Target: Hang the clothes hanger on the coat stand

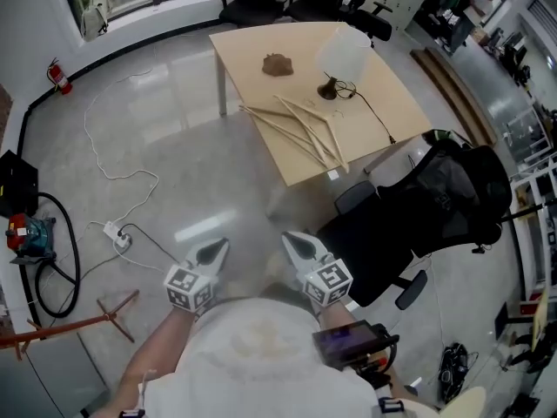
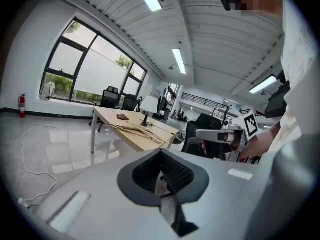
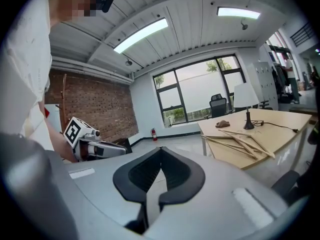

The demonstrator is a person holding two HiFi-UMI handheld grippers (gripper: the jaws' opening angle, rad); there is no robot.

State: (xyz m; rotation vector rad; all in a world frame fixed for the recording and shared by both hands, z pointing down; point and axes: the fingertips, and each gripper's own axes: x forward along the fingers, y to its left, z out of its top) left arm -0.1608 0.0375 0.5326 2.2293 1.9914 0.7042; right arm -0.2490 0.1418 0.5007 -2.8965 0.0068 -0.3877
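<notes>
Pale polished floor [image 1: 174, 103] fills most of the head view. On it lie a white cable [image 1: 104, 129] and a power strip [image 1: 117, 233], and a red fire extinguisher [image 1: 59, 78] stands against the far wall.

A light wooden table [image 1: 261, 42] stands ahead of the person, well apart from both tools, with bare floor between. A black office chair [image 1: 444, 198] stands just beside the table's near right corner, to the right of the person.

The coat stand [image 1: 70, 325], of reddish-brown wood, shows at the lower left of the head view, to the person's left and far from the table.

A white-shaded lamp [image 1: 344, 55] stands on the table with its black cord trailing toward the right edge.

The clothes hanger [image 1: 300, 129], a cluster of pale wooden bars, lies flat on the near part of the table, just in front of the lamp. A small brown lump [image 1: 278, 64] sits farther back on the tabletop.

The left tool [image 1: 211, 252] and right tool [image 1: 300, 246] are held side by side close to the person's body, pointing toward the table and slightly down. Each has its jaws pressed together at the tips, with nothing between them and touching nothing.
</notes>
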